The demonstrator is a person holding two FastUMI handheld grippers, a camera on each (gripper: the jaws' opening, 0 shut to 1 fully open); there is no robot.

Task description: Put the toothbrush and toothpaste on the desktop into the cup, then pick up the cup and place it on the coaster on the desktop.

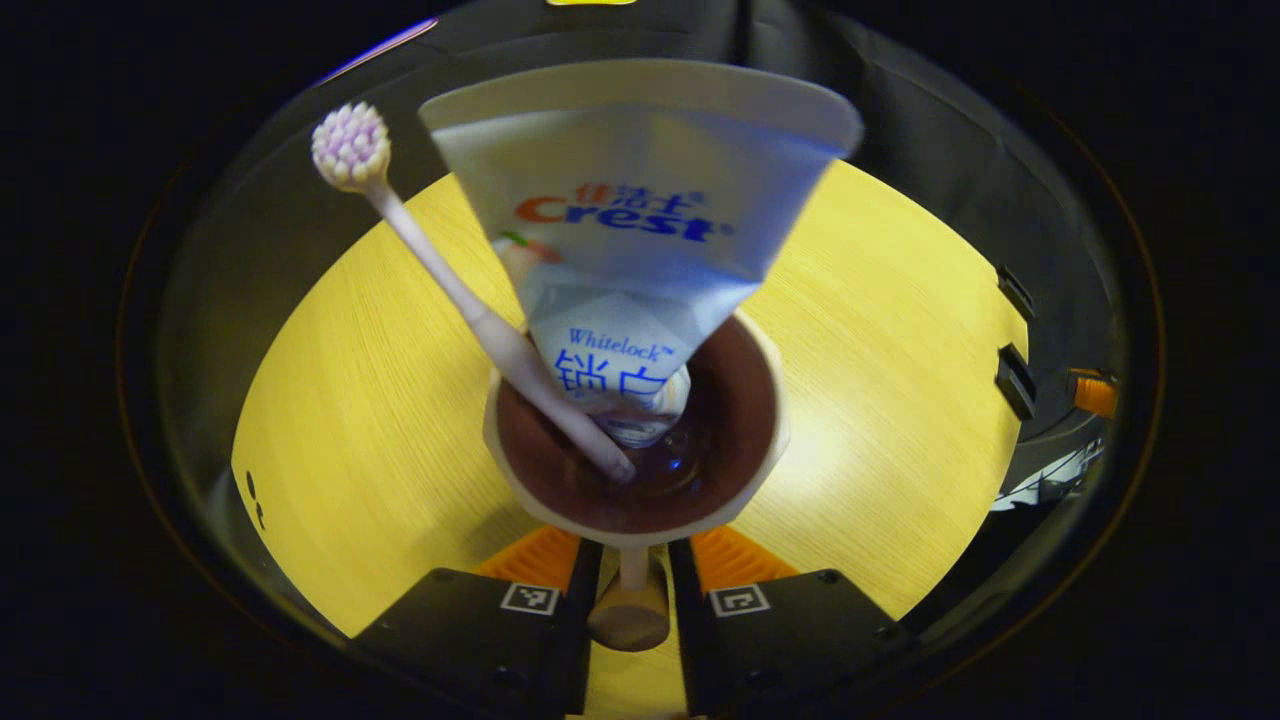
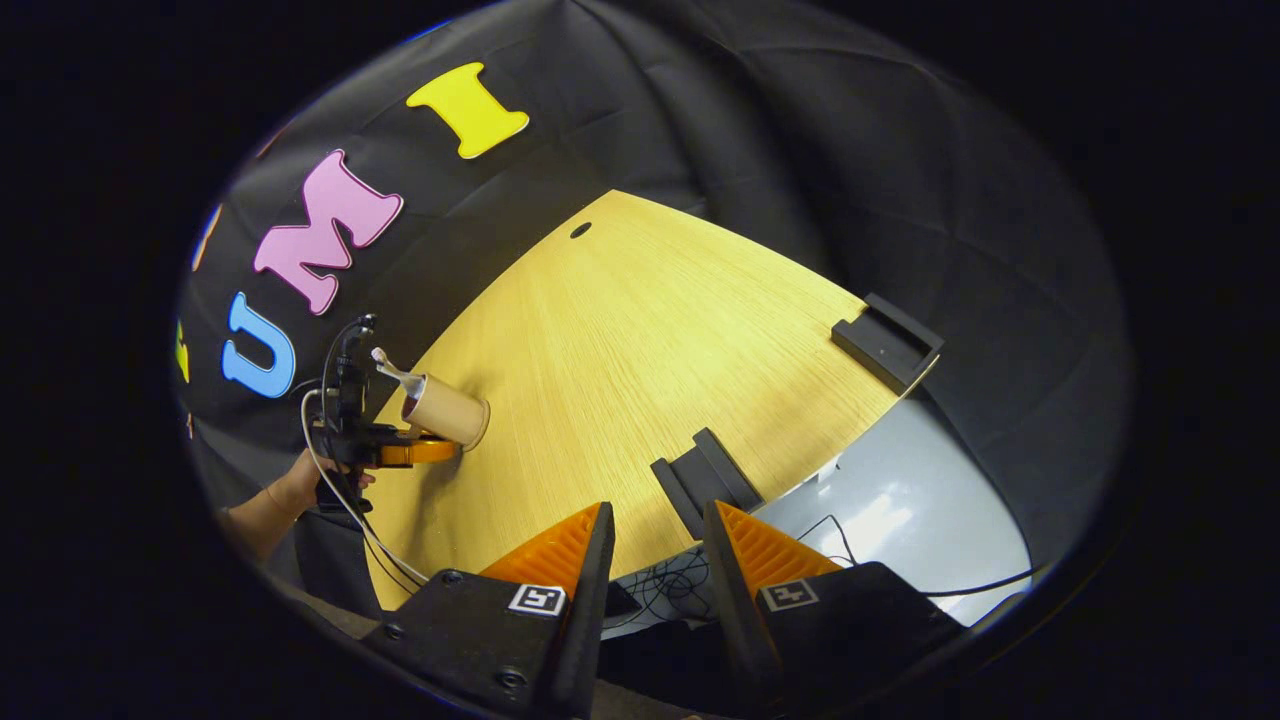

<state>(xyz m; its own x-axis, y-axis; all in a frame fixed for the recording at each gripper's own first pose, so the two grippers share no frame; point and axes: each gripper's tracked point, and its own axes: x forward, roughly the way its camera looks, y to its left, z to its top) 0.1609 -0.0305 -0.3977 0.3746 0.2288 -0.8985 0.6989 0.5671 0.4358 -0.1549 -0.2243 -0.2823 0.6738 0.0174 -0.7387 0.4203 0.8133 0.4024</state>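
Observation:
In the left gripper view I look down into a cream cup (image 1: 745, 490) with a dark brown inside. A pale toothbrush (image 1: 450, 280) leans in it, bristle head up at the left, beside a white toothpaste tube (image 1: 640, 220) standing cap down. My left gripper (image 1: 630, 555) is shut on the cup's wooden handle (image 1: 628, 615). The right gripper view has the same cup (image 2: 445, 410) far off at the table's left side, held by the left gripper (image 2: 400, 452) and a hand (image 2: 295, 485). My right gripper (image 2: 657, 525) is open, nothing between its fingers, near the table's front edge.
The yellow wooden table (image 2: 640, 340) has a small hole (image 2: 580, 230) at its far end. Two black clamps (image 2: 885, 340) (image 2: 705, 480) sit on its right edge, with grey floor (image 2: 920, 510) and cables below. Black cloth walls surround the table.

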